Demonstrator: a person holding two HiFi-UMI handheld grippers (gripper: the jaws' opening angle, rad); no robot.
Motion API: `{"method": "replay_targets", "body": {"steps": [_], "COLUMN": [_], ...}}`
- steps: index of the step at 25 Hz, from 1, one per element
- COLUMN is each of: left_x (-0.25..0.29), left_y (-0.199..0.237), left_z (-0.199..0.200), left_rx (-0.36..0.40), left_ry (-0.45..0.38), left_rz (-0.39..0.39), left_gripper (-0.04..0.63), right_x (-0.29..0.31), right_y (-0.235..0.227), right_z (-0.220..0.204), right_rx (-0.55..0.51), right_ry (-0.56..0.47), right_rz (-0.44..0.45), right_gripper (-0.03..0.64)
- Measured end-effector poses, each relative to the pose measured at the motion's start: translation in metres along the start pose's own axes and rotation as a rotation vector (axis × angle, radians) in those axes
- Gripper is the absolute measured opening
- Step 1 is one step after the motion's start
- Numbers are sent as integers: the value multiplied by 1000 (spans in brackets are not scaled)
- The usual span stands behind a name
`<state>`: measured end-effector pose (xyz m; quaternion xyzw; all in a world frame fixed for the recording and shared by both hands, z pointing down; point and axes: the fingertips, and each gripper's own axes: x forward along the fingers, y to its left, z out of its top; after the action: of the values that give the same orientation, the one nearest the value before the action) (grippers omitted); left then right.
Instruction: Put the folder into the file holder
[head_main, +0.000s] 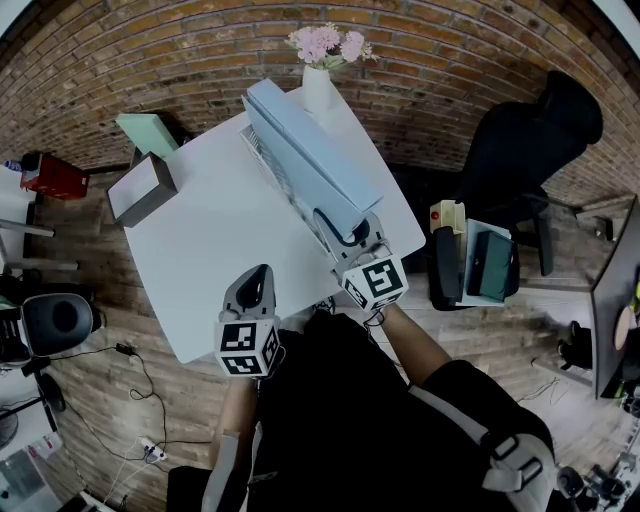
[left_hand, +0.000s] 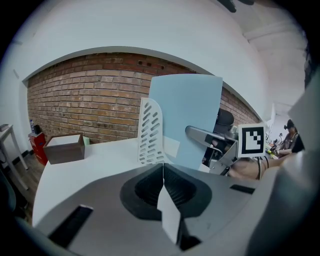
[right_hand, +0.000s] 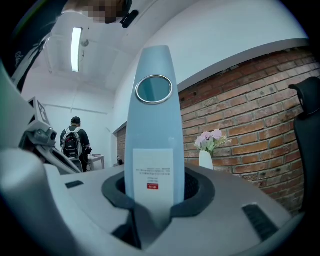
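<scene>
Table: folder on edge, lengthwise toward vase.

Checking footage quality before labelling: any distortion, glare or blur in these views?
Head view: strong fisheye, the brick wall bows, corners dark. Left gripper view: wall curves too. Right gripper view: ceiling light glares; label on the folder too soft to read.

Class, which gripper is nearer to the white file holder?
Right. The right gripper, shut on the folder, is just beside the file holder; the left gripper hangs farther back, near the table edge.
</scene>
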<state>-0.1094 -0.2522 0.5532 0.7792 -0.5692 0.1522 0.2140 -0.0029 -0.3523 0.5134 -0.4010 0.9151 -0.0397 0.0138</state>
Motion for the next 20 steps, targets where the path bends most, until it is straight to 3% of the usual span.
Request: {"method": "replay_targets", "body": {"steps": [20], "left_x": [6], "left_y": [-3], "left_z": [-4], "left_rx": [-4], "left_ry": [9], "left_rz": [-10], "left_gripper": [23], "right_x": [-5], "right_y": [5], "right_z": [-34], "right_rx": [20], "right_ry": [133], "right_rz": [-22], "right_gripper": [170]}}
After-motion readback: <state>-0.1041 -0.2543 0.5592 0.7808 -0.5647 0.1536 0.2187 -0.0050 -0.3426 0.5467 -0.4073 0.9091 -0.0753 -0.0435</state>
